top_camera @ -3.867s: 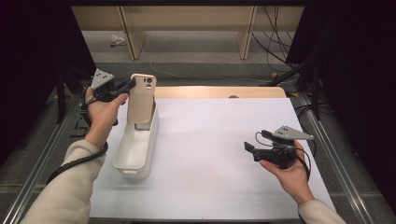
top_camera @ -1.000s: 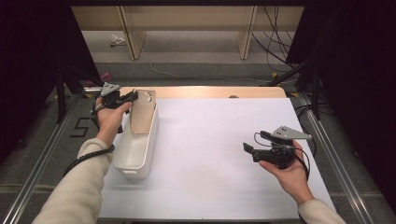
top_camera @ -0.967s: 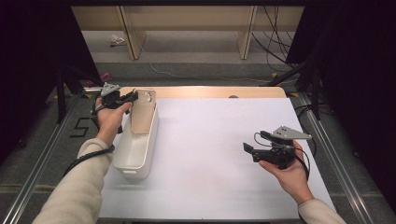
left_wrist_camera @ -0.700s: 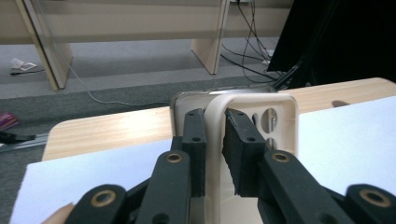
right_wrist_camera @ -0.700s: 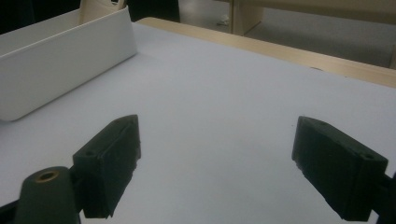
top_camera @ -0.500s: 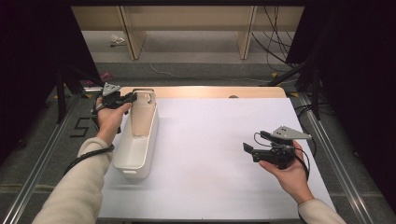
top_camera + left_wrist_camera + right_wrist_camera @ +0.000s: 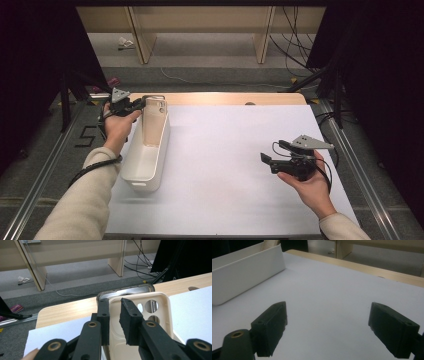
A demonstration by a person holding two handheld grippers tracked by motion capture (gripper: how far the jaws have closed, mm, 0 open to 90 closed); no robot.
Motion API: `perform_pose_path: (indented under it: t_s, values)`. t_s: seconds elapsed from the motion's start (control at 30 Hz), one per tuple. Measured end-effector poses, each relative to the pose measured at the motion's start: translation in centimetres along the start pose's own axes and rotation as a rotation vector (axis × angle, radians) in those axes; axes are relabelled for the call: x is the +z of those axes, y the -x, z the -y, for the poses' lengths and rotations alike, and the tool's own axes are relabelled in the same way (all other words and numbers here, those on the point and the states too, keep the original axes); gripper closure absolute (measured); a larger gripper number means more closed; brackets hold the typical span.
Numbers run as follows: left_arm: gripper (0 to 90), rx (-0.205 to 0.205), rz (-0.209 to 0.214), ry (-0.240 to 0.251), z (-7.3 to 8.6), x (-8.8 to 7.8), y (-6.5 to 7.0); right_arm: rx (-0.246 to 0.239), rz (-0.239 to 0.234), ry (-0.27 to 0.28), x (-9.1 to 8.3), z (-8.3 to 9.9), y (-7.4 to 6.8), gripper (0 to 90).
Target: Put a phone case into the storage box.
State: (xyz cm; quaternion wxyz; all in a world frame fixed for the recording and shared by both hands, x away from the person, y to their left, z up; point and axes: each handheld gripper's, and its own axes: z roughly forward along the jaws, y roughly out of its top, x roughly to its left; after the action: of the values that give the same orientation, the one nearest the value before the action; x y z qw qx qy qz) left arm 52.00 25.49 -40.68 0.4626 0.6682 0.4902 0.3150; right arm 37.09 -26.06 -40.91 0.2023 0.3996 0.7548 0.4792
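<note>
A beige phone case (image 7: 152, 122) with camera holes (image 7: 151, 306) stands upright at the far end of a long white bin (image 7: 131, 176). A silvery rim (image 7: 130, 288) shows just behind its top edge. My left gripper (image 7: 142, 103) is at the bin's far left corner. Its jaws are shut on the case's side wall (image 7: 114, 302). At the right of the table, my right gripper (image 7: 266, 159) is held low over the white sheet. Its jaws stand wide open with nothing between them (image 7: 328, 312). The bin's side wall (image 7: 244, 277) lies ahead of it to the left.
A white sheet (image 7: 225, 150) covers the table, with a wooden strip (image 7: 225, 98) bare along the far edge. Metal rails (image 7: 45, 170) run along both sides. Cables (image 7: 295, 55) and wooden legs (image 7: 262, 35) are on the floor beyond.
The left gripper has brought the phone case down from above the bin and back to its far end, where it now stands upright. The right gripper has stayed still.
</note>
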Motion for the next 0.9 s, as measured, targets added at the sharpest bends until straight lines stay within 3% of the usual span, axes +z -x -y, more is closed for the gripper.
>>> perform_pose_path:
  t_s: [0.27, 0.43, 0.6, 0.9]
  values:
    - [70.5, 0.023, 0.02, 0.007, -0.5, -0.9, 0.5, -0.001, 0.001, 0.001, 0.0, 0.0, 0.0, 16.3]
    - [59.6, 0.038, 0.028, -0.005, -0.5, -1.4, 0.7, -0.001, 0.0, 0.0, 0.0, 0.0, 0.0, 16.3]
    - [46.8, 0.021, 0.056, -0.025, -0.6, -2.0, 1.2, 0.0, 0.0, 0.001, 0.0, 0.0, 0.0, 16.3]
    - [33.9, 0.079, 0.102, -0.042, -1.0, -3.2, 2.4, 0.001, 0.0, 0.001, -0.1, 0.0, 0.0, 16.2]
